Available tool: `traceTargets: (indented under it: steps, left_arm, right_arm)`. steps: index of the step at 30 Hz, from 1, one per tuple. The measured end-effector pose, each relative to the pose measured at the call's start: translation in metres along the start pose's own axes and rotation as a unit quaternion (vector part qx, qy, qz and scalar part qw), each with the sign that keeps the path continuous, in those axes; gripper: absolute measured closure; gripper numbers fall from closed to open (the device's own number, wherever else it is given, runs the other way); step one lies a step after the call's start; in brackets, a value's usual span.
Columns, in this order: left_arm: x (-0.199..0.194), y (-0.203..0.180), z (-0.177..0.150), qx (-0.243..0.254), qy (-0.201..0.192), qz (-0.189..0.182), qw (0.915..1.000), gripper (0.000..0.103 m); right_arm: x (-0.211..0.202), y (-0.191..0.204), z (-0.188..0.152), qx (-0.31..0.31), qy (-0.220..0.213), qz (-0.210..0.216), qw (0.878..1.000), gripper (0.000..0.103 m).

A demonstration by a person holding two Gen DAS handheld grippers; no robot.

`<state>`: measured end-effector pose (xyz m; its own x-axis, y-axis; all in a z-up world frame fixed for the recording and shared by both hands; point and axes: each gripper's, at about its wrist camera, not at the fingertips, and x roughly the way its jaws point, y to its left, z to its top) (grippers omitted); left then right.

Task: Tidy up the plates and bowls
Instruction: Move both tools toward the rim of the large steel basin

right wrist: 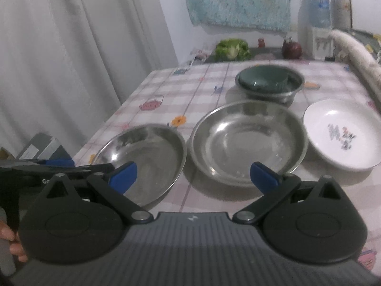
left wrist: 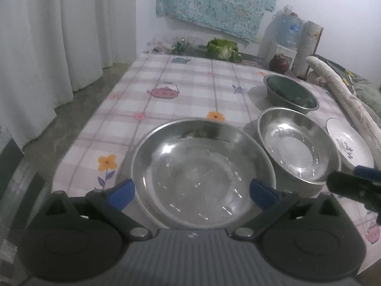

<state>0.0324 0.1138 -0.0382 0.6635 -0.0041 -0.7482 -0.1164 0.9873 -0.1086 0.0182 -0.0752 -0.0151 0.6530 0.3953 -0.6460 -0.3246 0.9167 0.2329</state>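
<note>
Steel plate (left wrist: 202, 174) between spread left claw (left wrist: 191, 194) tips

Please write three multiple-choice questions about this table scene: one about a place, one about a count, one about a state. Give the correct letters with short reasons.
1. Where is the dark green bowl?
A. inside the far steel bowl
B. on the white plate
C. on the floor

2. How many empty steel dishes stand in the near row?
A. one
B. two
C. four

3. How do the jaws of the right gripper stand?
A. shut on a plate
B. shut on nothing
C. open, holding nothing

Answers:
1 A: the green bowl sits nested in the far steel bowl.
2 B: the shallow steel dish and the wider steel bowl beside it; the white flower-printed plate is not steel.
3 C: the blue pads stand wide apart with nothing between them.
</note>
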Motion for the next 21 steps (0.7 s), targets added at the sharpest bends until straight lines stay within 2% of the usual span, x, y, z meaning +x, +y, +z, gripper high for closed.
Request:
traceTargets:
  steps: [10,14,21]
  left_arm:
    - [0.012,0.014,-0.001,0.015,-0.012,-0.008,0.9998,0.002]
    - [0.018,0.018,0.003,0.024,-0.029,0.005,0.9993,0.003]
    - [0.029,0.038,0.012,-0.004,-0.043,0.022,0.9988,0.018]
  right_arm:
    - [0.011,-0.014,-0.003,0.054,-0.023,0.002,0.998,0.001]
    - [0.027,-0.019,-0.007,0.071,-0.008,-0.002,0.997,0.004]
    - [0.043,-0.002,0.006,0.045,-0.008,0.020,0.999,0.022]
